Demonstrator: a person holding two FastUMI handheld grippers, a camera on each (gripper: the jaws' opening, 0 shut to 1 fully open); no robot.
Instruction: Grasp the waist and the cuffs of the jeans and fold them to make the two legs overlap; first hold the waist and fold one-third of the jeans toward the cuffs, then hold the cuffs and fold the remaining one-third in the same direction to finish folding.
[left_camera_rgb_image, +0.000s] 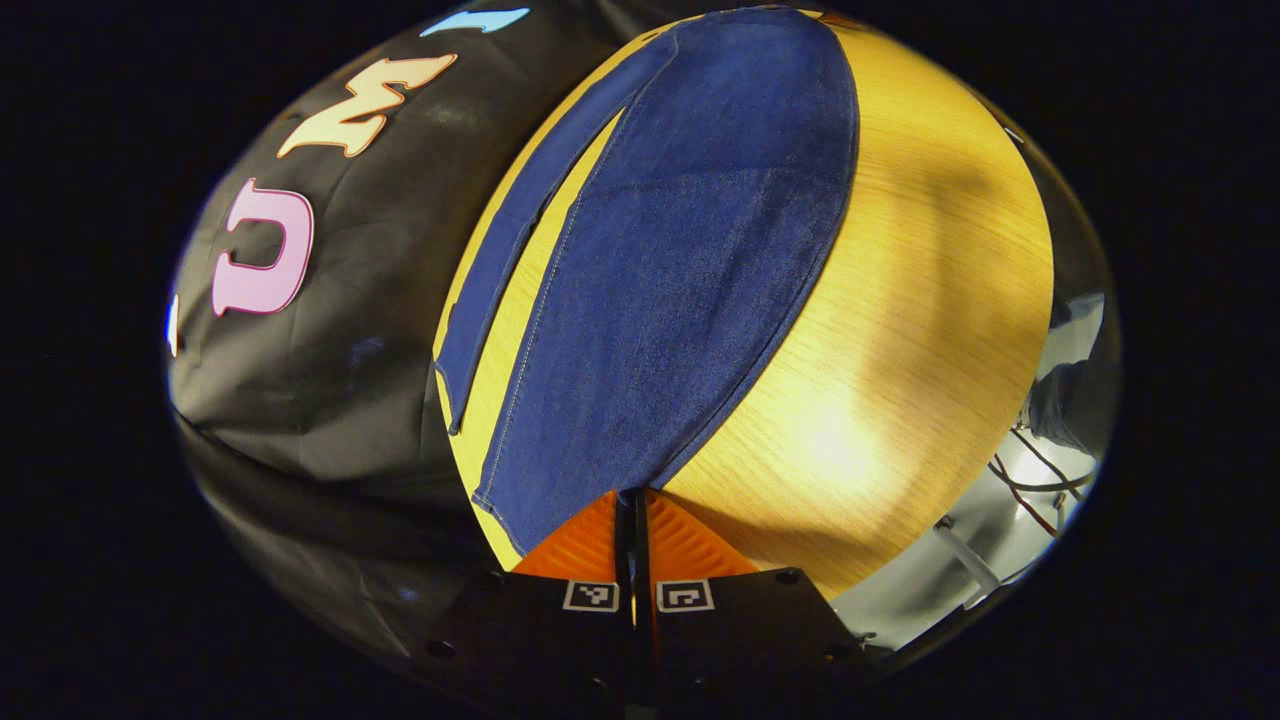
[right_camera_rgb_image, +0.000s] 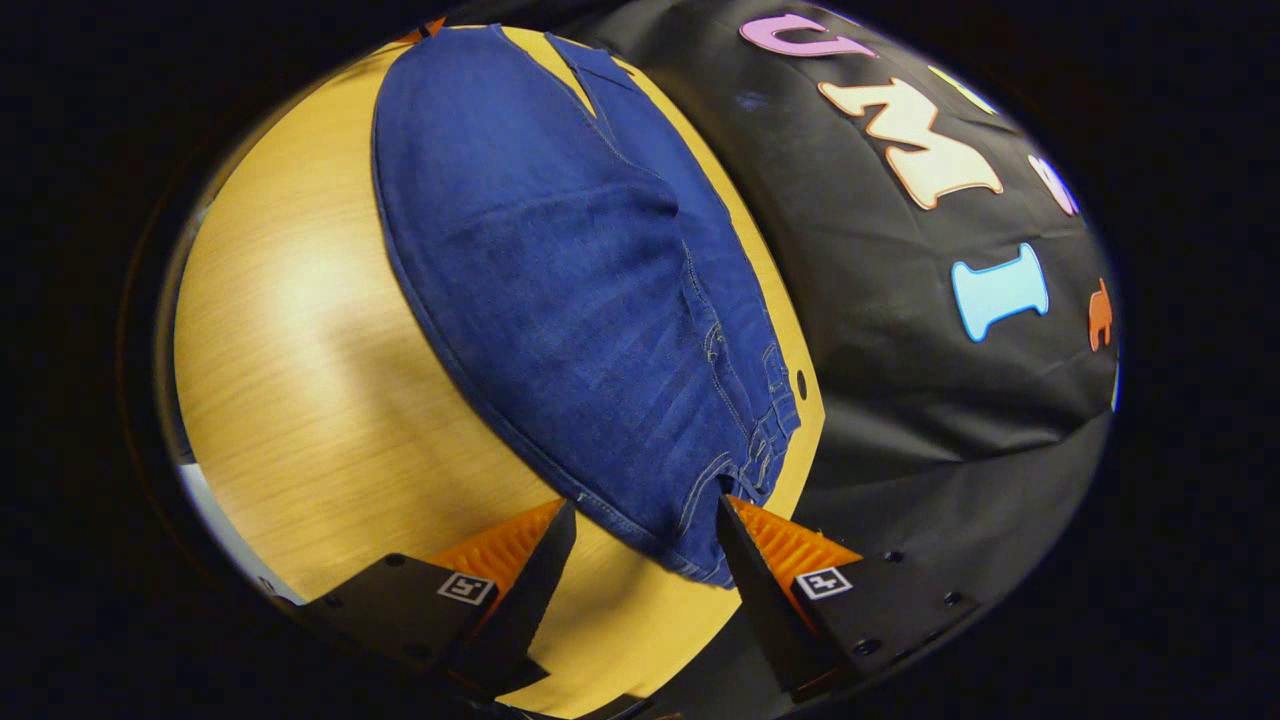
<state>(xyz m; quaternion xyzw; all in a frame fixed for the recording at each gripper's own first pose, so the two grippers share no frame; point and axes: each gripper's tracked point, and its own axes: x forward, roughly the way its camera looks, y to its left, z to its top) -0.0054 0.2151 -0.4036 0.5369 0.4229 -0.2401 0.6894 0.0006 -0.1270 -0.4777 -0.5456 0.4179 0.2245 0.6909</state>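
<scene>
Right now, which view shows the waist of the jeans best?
The right gripper view: the waist lies close between the open right tool's fingers, its stitching visible. The left gripper view shows the cuff end, where the left tool is closed.

jeans (left_camera_rgb_image: 680, 260) x1 | table (left_camera_rgb_image: 920, 330) x1 | grippers x2: left (left_camera_rgb_image: 634, 500), right (right_camera_rgb_image: 645, 515)

Dark blue jeans (right_camera_rgb_image: 560, 290), yellow woodgrain table (right_camera_rgb_image: 300, 400)

table: wooden top (left_camera_rgb_image: 930, 330) | wall: black cloth (right_camera_rgb_image: 900, 330) | cables (left_camera_rgb_image: 1040, 480): beyond the table edge
</scene>
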